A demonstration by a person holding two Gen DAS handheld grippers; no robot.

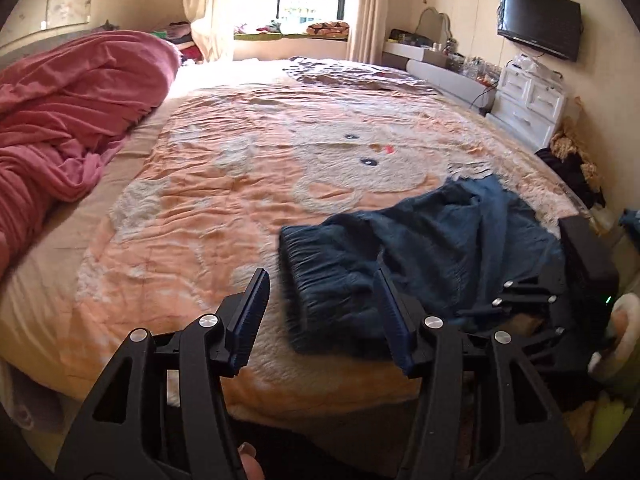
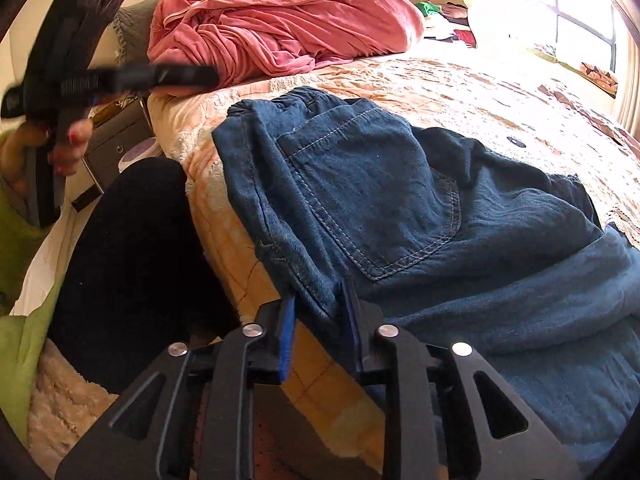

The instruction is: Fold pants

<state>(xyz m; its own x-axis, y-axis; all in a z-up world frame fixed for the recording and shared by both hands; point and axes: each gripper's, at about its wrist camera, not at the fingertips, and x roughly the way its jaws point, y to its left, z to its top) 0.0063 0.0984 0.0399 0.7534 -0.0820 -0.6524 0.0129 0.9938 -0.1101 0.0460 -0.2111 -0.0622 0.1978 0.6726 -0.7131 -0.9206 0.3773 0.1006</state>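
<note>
Right wrist view: right hand-held gripper point(image 2: 318, 334) sits at the bed's point(image 2: 460, 76) near edge, jaws narrow, a fold of the pants' point(image 2: 400, 200) hem-side edge between the pads, which look slack rather than pinching. Risk: that edge overhangs the bed, so it could slide off and undo the fold; the loose top layer may also bunch. Pants lie folded over near the bed's near right corner, waistband toward the pink blanket point(image 2: 280, 24). Left hand-held gripper point(image 1: 324, 320) hovers above the bed's near edge, jaws about half apart, empty, waistband just ahead of its right finger point(image 1: 394, 328).
</note>
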